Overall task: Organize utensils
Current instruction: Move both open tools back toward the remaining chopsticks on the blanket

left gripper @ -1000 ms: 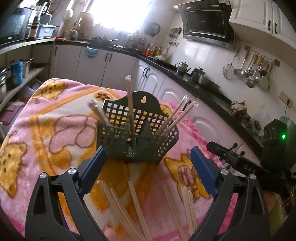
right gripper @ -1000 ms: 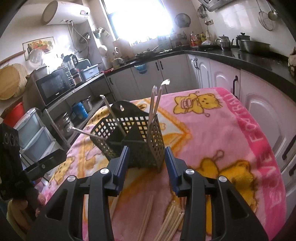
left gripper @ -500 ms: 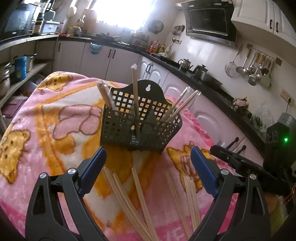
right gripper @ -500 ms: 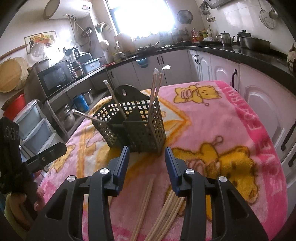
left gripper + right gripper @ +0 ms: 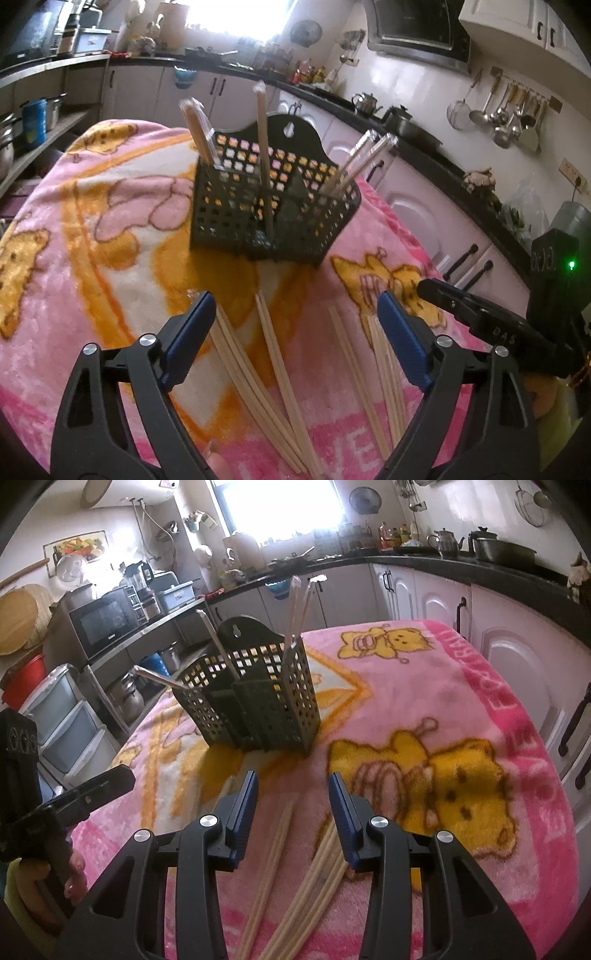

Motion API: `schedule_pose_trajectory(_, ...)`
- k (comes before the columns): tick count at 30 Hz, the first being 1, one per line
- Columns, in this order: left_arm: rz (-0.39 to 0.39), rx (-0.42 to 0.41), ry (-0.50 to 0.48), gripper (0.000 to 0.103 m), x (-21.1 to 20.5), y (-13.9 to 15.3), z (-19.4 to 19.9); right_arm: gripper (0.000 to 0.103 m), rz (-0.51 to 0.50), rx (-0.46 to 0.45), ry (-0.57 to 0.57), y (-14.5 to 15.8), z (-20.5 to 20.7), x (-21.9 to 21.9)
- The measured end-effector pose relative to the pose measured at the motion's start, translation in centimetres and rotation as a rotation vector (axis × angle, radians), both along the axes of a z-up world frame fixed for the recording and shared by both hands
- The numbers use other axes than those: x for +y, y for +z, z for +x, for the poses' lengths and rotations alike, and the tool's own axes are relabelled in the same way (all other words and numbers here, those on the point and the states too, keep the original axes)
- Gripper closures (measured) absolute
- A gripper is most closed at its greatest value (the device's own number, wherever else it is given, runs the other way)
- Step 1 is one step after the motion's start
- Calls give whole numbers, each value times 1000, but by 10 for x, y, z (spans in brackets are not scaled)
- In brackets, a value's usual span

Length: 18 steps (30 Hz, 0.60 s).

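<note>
My left gripper (image 5: 295, 332) hangs with its blue pads spread wide and empty over the loose pale wooden chopsticks (image 5: 273, 362) on the pink cartoon-bear blanket (image 5: 74, 258). They lie lengthwise, pointing toward the dark perforated plastic utensil basket (image 5: 273, 218) beyond, which already holds several upright. My right gripper (image 5: 291, 805), also parted and empty, hovers over its own bundle (image 5: 317, 871).

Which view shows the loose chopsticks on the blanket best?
The left wrist view: the loose chopsticks lie spread in separate groups between the open fingers. The right wrist view shows only two groups, partly hidden behind the right gripper.
</note>
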<state>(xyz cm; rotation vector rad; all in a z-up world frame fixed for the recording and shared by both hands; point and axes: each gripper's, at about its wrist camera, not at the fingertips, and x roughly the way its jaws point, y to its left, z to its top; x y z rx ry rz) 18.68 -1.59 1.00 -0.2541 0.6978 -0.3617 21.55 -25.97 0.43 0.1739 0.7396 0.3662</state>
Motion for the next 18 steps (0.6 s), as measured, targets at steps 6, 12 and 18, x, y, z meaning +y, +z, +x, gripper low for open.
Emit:
schedule_pose_trajectory(6,8,55,-35,38,-12,-19,2,65,-21,42,-4,-20,-4,-6)
schedule_pose_trajectory(12,13,106,-46,51,-19,-38,6,72,-43,95,-35,-43,-3,-15)
schedule_pose_trajectory(18,44,144,-50,55,-28,-53,15,73,-56,161,-61,-65,5,-21)
